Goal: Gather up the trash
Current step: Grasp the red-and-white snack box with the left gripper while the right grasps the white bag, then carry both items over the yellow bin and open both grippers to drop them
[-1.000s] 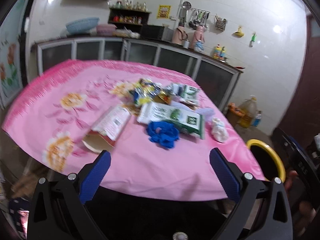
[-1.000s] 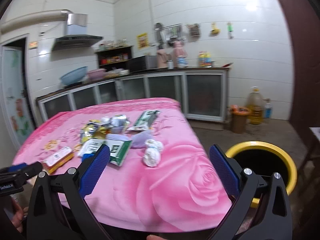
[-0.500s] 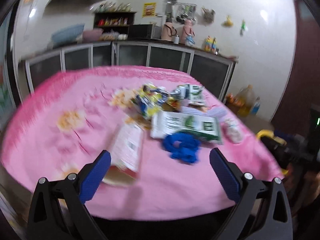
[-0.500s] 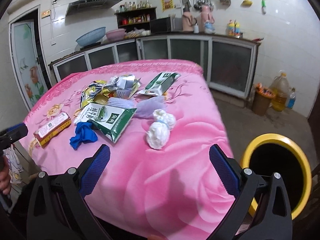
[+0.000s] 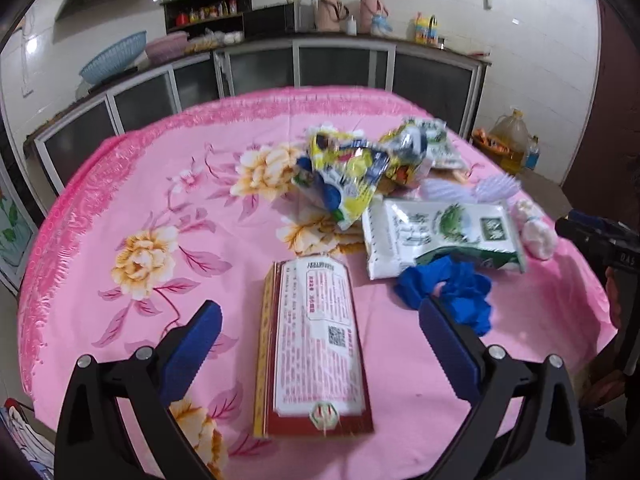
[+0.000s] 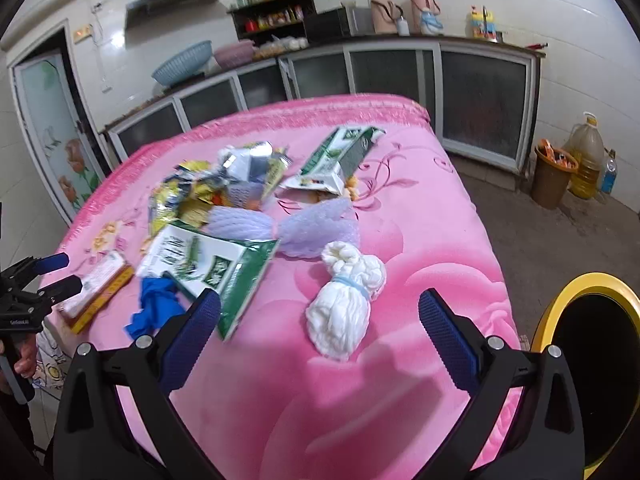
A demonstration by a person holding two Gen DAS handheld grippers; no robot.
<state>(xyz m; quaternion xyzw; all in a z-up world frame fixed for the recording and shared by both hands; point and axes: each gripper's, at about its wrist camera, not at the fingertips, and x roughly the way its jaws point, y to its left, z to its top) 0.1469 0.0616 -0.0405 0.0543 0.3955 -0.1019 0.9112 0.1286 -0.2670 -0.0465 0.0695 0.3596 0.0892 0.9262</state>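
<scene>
- Since a second ago you've swung your left gripper (image 5: 320, 328) in from well back off the table edge, so the red-and-white box (image 5: 316, 344) now fills the lower middle of the left wrist frame, right between the two blue pads.
- Fingers (image 5: 192, 344) on that side are wide apart with nothing in them, and I can't tell if they're touching the cloth.
- That box lies flat on the pink tablecloth (image 5: 120, 200), long axis running bottom-to-top of the frame, red end toward you and the printed top pointing at the wrapper pile (image 5: 352, 168). So your jaws straddle the short width, which looks like the easy way to pinch it.
- Your right gripper (image 6: 320, 328) has also closed in, and it's spread open and empty too. The white tied bundle (image 6: 346, 300) sits center-bottom of that frame, knotted end toward the upper frame, fat end toward you.
- Yellow-rimmed bin (image 6: 592, 292) is at the lower right, off the table, and nothing is collected yet I'd say.
</scene>
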